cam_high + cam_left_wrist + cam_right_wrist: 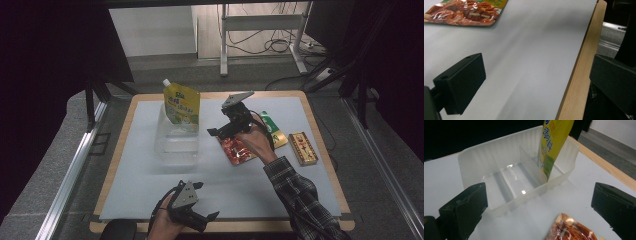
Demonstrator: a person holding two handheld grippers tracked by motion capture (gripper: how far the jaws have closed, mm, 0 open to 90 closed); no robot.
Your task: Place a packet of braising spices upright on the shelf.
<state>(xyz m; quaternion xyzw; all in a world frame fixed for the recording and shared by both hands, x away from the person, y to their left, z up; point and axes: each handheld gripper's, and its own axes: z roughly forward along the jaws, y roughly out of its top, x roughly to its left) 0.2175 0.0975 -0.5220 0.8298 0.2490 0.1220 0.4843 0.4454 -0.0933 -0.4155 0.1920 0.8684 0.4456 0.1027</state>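
My right gripper (222,131) hangs over the red pouch (237,150), jaws spread wide and holding nothing. The pouch is flat, glossy foil printed with reddish-brown meat strips, its top edge green and gold; it lies on the white mat (150,190) just right of the clear bin (176,142), and my right gripper view catches its crinkled corner (571,228) below the bin (474,167). A yellow spout pouch (181,102) stands upright in the bin's far compartment. My left gripper (207,205) rests near the table's front edge, jaws also wide, empty.
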